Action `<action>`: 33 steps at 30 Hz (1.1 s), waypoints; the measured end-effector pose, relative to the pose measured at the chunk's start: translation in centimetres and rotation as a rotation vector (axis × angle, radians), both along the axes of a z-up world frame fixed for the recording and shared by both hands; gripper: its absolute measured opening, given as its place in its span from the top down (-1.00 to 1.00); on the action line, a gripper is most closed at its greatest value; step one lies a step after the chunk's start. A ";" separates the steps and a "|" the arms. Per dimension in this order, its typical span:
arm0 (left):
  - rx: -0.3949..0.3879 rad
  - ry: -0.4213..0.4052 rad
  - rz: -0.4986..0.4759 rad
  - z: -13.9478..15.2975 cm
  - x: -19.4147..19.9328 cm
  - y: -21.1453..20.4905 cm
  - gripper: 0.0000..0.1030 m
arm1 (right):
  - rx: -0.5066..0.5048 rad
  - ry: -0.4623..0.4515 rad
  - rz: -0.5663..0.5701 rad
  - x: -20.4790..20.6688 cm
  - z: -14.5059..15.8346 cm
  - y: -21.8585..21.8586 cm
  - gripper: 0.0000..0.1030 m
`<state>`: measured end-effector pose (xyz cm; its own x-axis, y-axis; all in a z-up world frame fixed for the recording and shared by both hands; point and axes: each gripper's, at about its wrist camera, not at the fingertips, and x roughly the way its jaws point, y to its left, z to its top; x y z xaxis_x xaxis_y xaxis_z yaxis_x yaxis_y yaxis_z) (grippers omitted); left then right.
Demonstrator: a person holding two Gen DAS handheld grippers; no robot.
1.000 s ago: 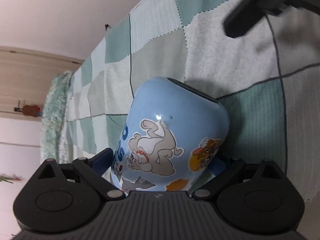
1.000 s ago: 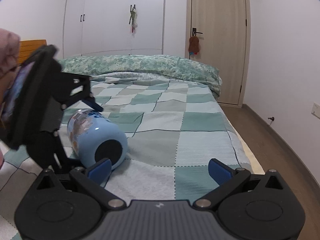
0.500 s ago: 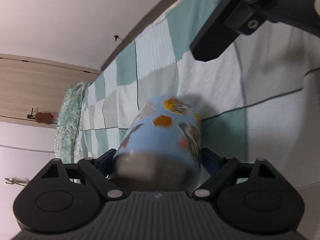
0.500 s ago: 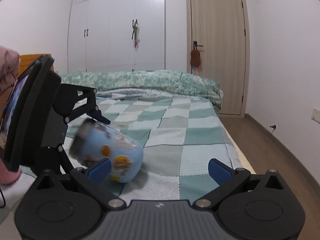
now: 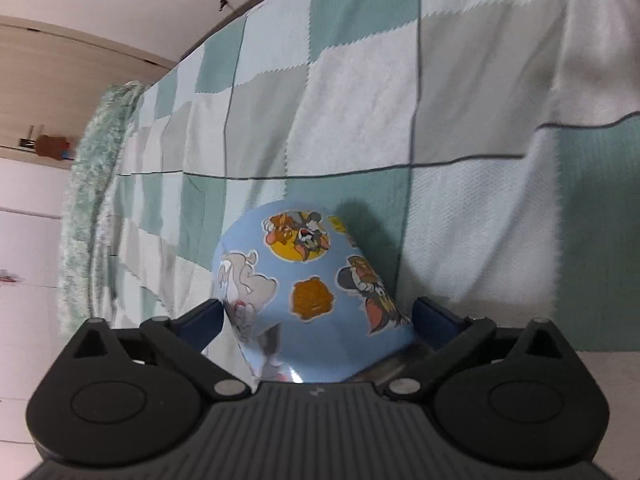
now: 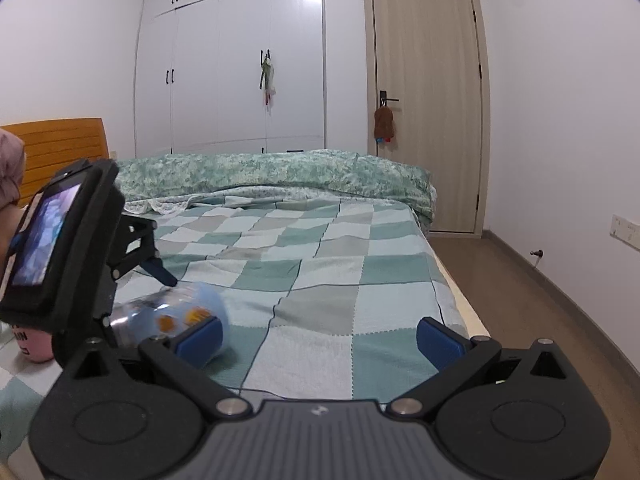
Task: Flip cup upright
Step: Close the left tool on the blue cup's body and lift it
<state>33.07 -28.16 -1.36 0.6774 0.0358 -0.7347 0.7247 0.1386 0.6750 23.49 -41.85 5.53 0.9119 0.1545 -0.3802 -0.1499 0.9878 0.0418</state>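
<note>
- Cup [image 5: 308, 300]: glossy, smooth blue surface with cartoon stickers.
- Checked blanket [image 6: 304, 280]: soft woven cloth, slightly fuzzy.
- Left tool [image 5: 316, 320]: matt black plastic, ribbed body, blue pads.
- Headboard [image 6: 56, 148]: orange wood.
- Door [image 6: 424, 100]: pale wood-grain finish.

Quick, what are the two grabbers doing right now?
Left gripper: closed on the blue cup.
Right gripper: open, holding nothing.

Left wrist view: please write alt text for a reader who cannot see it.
A light blue cartoon-sticker cup is gripped between the left gripper's blue fingers, tilted over a green-and-white checked blanket. A wooden door appears sideways at left.
</note>
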 end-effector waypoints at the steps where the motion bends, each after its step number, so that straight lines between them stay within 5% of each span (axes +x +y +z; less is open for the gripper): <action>1: -0.001 -0.004 0.019 -0.3 0.3 -0.1 -0.99 | 0.003 0.005 -0.002 0.3 -0.2 0.0 -1.00; 7: -0.148 0.015 0.185 1.1 2.4 0.2 -0.73 | 0.011 0.025 -0.001 1.1 -1.2 -0.1 -1.00; 15: -0.163 -0.048 -0.009 2.5 -5.6 -0.4 -0.72 | 0.013 -0.004 -0.015 -1.5 0.5 0.3 -1.00; 25: -0.227 -0.008 -0.135 3.4 -16.4 1.3 -0.73 | -0.011 0.000 -0.010 -8.8 2.0 1.6 -1.00; 30: -0.204 -0.002 -0.116 0.0 -17.0 2.3 -0.73 | -0.027 0.039 -0.004 -11.0 1.3 2.5 -1.00; 33: -0.274 -0.013 -0.094 0.0 -16.3 3.0 -0.74 | -0.039 0.057 0.005 -11.7 1.1 3.0 -1.00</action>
<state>16.78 -25.18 -1.34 0.6776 -0.2258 -0.6999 0.7347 0.2499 0.6306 11.80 -38.82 6.62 0.8878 0.1432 -0.4373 -0.1537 0.9880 0.0115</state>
